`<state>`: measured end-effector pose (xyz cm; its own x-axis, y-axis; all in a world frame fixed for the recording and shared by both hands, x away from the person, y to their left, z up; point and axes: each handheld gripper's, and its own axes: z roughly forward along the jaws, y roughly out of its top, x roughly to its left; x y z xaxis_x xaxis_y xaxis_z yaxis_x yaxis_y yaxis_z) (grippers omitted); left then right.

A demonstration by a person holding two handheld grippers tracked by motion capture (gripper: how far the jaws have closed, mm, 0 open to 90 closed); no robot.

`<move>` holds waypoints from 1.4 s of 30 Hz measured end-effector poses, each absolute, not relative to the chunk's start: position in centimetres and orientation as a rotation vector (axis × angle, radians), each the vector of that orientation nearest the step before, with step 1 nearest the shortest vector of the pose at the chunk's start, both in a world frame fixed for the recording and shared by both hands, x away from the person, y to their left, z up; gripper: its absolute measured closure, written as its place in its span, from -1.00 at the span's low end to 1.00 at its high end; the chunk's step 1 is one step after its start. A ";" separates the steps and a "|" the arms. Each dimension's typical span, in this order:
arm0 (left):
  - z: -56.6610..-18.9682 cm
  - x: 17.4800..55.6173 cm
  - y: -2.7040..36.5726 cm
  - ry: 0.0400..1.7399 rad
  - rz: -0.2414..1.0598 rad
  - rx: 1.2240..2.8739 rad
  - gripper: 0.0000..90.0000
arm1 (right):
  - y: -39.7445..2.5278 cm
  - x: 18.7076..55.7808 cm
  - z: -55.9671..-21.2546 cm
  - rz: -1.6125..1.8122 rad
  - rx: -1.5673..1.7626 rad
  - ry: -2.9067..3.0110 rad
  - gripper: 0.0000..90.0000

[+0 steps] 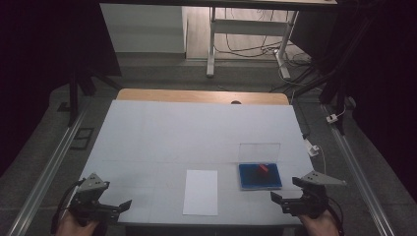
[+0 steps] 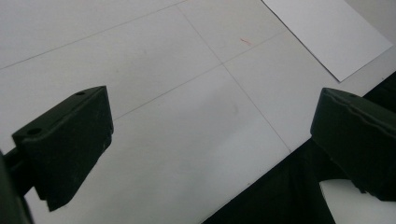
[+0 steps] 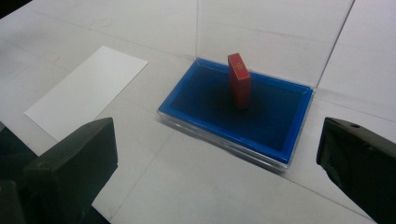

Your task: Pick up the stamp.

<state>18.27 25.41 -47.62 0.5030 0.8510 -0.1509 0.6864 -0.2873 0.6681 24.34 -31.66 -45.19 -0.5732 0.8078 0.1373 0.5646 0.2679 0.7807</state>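
My right gripper (image 1: 287, 194) has its jaws spread wide, nothing between them, hand low at the table's (image 1: 162, 132) near right edge, aimed toward the blue ink pad case (image 3: 233, 112). A red stamp block (image 3: 239, 80) stands upright in the case; the clear lid (image 3: 271, 37) is raised behind it. My left gripper (image 1: 120, 206) is likewise wide and empty at the near left edge. A white paper sheet (image 1: 200, 191) lies between both, just left of the case.

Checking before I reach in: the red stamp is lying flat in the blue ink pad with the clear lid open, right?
Not quite. The red stamp stands upright on the blue ink pad, not flat, as the right gripper view shows. The clear lid is open.
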 end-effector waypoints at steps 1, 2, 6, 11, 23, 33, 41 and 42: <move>-47.6 18.3 25.4 1.249 0.315 2.050 -1.00 | -31.6 24.4 -45.2 1.204 1.260 2.256 -1.00; -47.5 18.3 25.4 1.244 0.318 2.044 -1.00 | -31.6 24.5 -45.2 1.207 1.257 2.259 -1.00; -47.6 18.4 25.3 1.250 0.318 2.054 -1.00 | -31.4 25.0 -45.2 1.190 1.239 2.269 -1.00; -47.6 18.4 25.3 1.256 0.305 2.052 -1.00 | -31.0 25.6 -45.3 1.148 1.200 2.288 -1.00; -47.7 18.5 25.3 1.258 0.289 2.056 -1.00 | -29.6 27.3 -45.8 1.103 1.205 2.343 -1.00; -47.7 18.6 25.3 1.258 0.281 2.061 -1.00 | -29.1 29.1 -46.2 1.050 1.194 2.360 -1.00; -47.7 18.6 25.3 1.260 0.280 2.064 -1.00 | -28.5 30.7 -46.6 1.005 1.167 2.388 -1.00; -47.7 18.6 25.3 1.259 0.280 2.064 -1.00 | -28.5 30.9 -46.7 1.004 1.167 2.389 -1.00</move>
